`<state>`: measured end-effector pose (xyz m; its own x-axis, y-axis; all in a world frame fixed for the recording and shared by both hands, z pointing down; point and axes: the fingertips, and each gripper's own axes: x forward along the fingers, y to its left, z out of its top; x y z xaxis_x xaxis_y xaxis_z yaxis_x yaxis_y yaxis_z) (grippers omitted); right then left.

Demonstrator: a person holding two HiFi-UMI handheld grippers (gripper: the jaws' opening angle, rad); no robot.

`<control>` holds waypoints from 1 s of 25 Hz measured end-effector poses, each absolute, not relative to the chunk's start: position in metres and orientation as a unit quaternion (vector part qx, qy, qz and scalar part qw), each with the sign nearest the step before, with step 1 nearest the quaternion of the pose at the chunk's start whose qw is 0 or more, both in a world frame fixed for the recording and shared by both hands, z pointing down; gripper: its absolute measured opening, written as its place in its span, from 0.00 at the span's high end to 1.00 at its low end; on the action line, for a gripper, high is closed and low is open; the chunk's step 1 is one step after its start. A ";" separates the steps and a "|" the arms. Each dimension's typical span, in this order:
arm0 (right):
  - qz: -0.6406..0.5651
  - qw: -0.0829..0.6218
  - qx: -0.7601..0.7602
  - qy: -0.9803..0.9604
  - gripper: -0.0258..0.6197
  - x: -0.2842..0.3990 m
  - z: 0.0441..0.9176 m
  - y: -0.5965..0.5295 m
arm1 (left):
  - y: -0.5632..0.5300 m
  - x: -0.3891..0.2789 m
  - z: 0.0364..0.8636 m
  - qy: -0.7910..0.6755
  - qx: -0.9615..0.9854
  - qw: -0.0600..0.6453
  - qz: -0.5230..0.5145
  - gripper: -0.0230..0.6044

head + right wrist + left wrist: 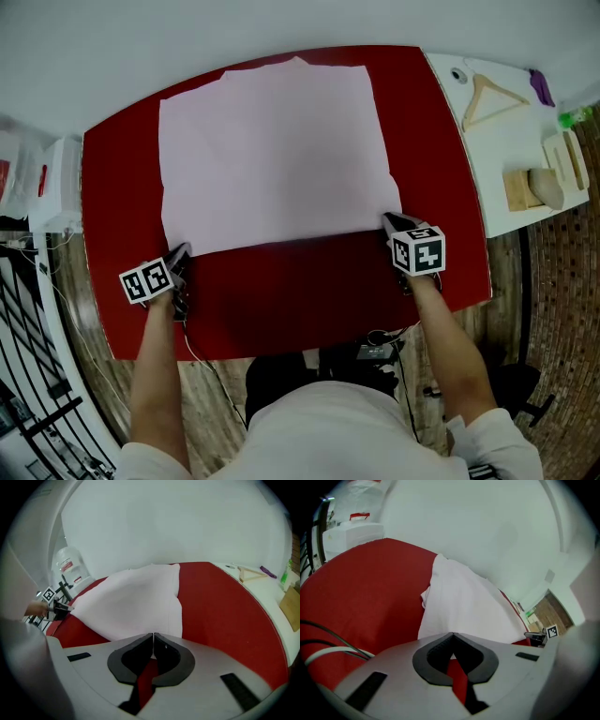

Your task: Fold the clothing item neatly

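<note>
A pale pink cloth (277,155) lies spread flat on the red table (309,281), its near edge running between my two grippers. My left gripper (180,253) is at the cloth's near left corner. In the left gripper view the jaws (452,637) are closed, with the cloth (464,606) running right up to their tips. My right gripper (387,221) is at the near right corner. In the right gripper view its jaws (153,637) are closed on the cloth's (131,602) edge. Both corners themselves are hidden by the jaws.
A white side table (497,159) stands to the right with a wooden hanger (492,98) and wooden blocks (530,187) on it. A white box (56,183) sits off the table's left edge. Cables (192,342) hang over the near left edge.
</note>
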<state>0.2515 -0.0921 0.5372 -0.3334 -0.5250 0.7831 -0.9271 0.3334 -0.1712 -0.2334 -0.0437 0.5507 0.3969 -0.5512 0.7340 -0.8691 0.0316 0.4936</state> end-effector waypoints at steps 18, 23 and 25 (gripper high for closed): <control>0.260 0.273 0.546 -0.748 0.93 0.259 0.500 -0.090 | -0.031 -0.242 0.519 -0.510 0.721 0.452 0.123 0.96; 0.260 0.196 0.560 -0.762 0.93 0.238 0.454 -0.063 | -0.013 -0.214 0.461 -0.480 0.779 0.396 0.074 0.96; 0.256 0.151 0.547 -0.783 0.93 0.219 0.434 -0.051 | -0.004 -0.202 0.437 -0.463 0.800 0.377 0.051 0.96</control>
